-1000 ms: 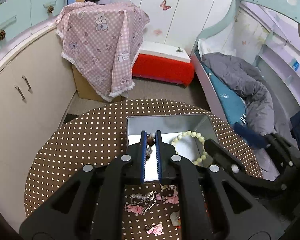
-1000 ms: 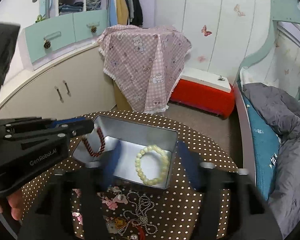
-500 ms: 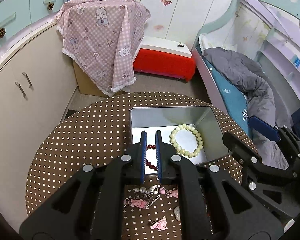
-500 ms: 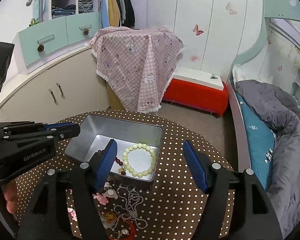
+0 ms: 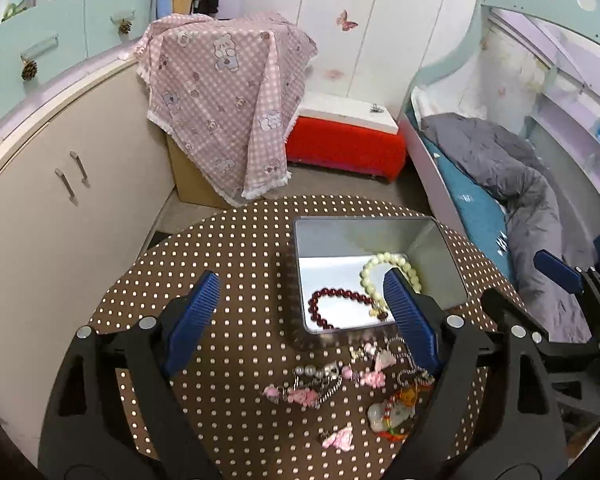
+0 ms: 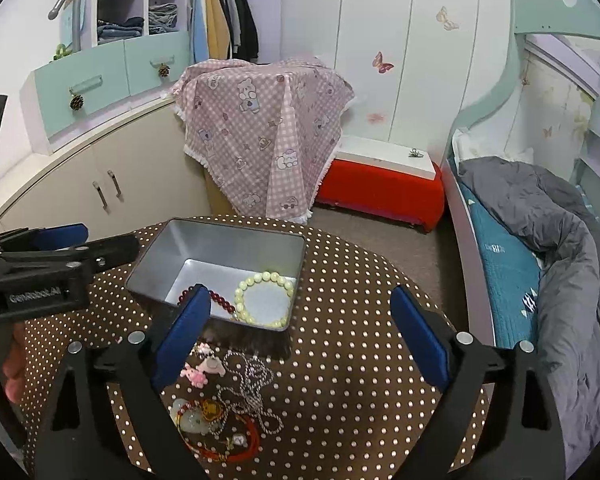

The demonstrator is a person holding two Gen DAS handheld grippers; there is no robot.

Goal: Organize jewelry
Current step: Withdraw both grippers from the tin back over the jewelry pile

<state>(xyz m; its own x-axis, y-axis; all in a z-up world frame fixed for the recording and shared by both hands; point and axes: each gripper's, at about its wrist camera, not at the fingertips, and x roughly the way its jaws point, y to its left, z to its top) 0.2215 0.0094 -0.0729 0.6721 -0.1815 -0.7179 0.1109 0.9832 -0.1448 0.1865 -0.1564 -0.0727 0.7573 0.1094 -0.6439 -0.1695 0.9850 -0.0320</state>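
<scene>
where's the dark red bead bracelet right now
The dark red bead bracelet lies on the floor of the silver metal tin, at its near end, just left of the pale green bead bracelet; in the left wrist view it shows between the open left claw's fingers.

Tin (image 5: 440, 256): bare metal, smooth, dull satin sheen. Dark red bracelet (image 5: 340, 300) and pale green bracelet (image 6: 265, 300): glossy polished beads. Counter (image 5: 236, 264): matt brown polka-dot cloth; gripper pads (image 6: 184, 336): ribbed blue plastic.
</scene>
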